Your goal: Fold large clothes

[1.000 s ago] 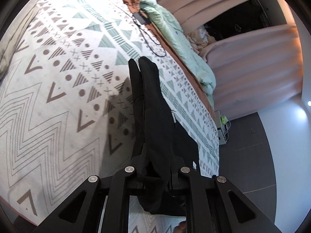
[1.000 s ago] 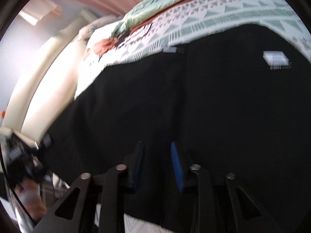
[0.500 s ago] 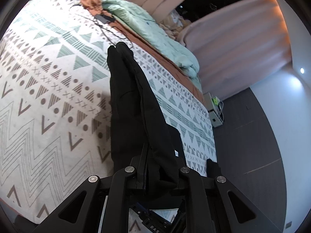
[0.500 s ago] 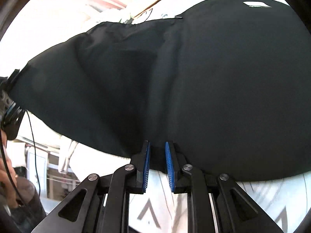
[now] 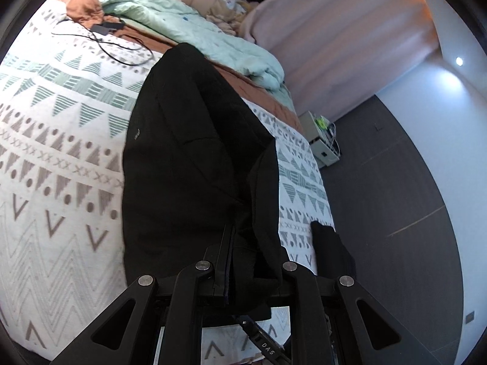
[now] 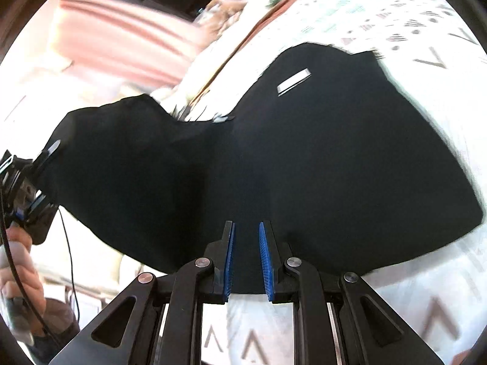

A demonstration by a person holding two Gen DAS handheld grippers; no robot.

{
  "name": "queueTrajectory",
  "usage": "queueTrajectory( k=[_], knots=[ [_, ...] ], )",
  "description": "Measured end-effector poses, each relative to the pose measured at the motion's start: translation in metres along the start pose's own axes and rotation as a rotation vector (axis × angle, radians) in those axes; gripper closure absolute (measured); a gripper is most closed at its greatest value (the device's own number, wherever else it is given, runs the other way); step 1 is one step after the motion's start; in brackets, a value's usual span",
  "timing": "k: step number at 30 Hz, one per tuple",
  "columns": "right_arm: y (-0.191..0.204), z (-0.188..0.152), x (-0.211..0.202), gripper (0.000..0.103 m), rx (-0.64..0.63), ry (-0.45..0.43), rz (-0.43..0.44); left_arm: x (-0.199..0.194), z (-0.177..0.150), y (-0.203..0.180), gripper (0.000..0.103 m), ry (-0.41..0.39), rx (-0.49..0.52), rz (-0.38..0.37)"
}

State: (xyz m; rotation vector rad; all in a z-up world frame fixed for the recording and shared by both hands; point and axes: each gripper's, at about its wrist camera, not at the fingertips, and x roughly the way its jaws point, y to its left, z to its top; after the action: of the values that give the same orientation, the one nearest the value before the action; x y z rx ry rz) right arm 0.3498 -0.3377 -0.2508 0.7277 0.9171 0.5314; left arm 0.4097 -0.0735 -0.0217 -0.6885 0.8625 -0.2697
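A large black garment (image 5: 188,158) lies stretched over the patterned bedspread (image 5: 54,140). My left gripper (image 5: 246,261) is shut on a bunched edge of it, which drapes over the fingers. In the right wrist view the same black garment (image 6: 304,158) fills the middle, with a white label (image 6: 293,81) on it. My right gripper (image 6: 246,243) is shut on its near edge, with blue pads (image 6: 264,249) a narrow gap apart and cloth between them. The left gripper (image 6: 27,188) shows at the far left of that view, holding the other corner.
A mint quilt (image 5: 194,27) and a rust-coloured cloth (image 5: 82,3) lie at the head of the bed, with a black cable and charger (image 5: 106,27). A white box (image 5: 322,140) stands on the dark floor beside the bed. Pink curtains (image 5: 328,36) hang behind.
Both grippers have lifted and spread the black garment, so it shows wider over the bed. The right view has swung, and its jaws stand slightly wider than half a second ago.
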Motion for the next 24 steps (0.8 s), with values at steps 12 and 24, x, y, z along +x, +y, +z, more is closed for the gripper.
queueTrajectory(
  k=[12, 24],
  knots=[
    [-0.05, 0.019, -0.042, 0.086, 0.187, -0.156, -0.011, 0.104, -0.043, -0.038, 0.089, 0.187, 0.049, -0.014],
    [-0.065, 0.017, -0.089, 0.048, 0.23, -0.273, -0.004, 0.12, -0.061, -0.036, 0.039, 0.283, 0.058, -0.183]
  ],
)
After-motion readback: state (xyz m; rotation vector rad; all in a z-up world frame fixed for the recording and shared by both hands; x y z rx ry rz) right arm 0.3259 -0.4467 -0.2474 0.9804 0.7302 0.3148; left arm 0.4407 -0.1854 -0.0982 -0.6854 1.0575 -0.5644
